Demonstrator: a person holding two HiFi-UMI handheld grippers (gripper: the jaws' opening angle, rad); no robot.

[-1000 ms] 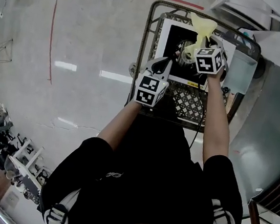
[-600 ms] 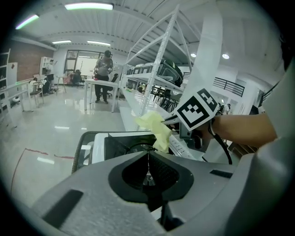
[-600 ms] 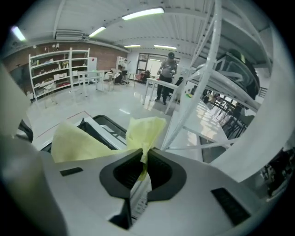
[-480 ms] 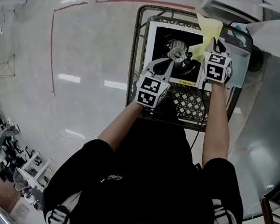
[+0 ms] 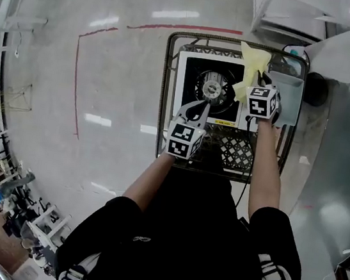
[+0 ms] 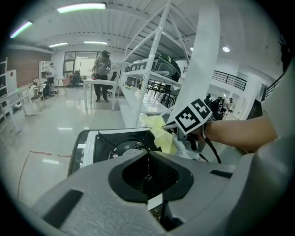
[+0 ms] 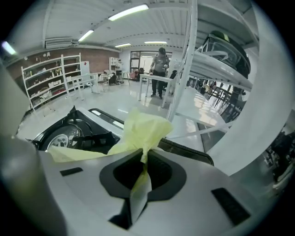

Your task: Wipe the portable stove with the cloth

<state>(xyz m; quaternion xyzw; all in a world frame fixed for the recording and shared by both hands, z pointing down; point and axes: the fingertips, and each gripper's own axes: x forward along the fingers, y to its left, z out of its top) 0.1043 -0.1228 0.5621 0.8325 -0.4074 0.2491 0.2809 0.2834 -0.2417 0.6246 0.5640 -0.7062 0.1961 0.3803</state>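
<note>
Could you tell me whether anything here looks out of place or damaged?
Nothing stands out. The portable stove sits square on the wire rack, with no spill or visible damage, and the right gripper holds the yellow cloth bunched by its right edge.

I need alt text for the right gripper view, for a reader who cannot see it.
The right gripper is shut on a yellow cloth, which bunches up above its jaws. A stove with a round burner lies low at the left; white shelving rises at the right, and a person stands far off.
</note>
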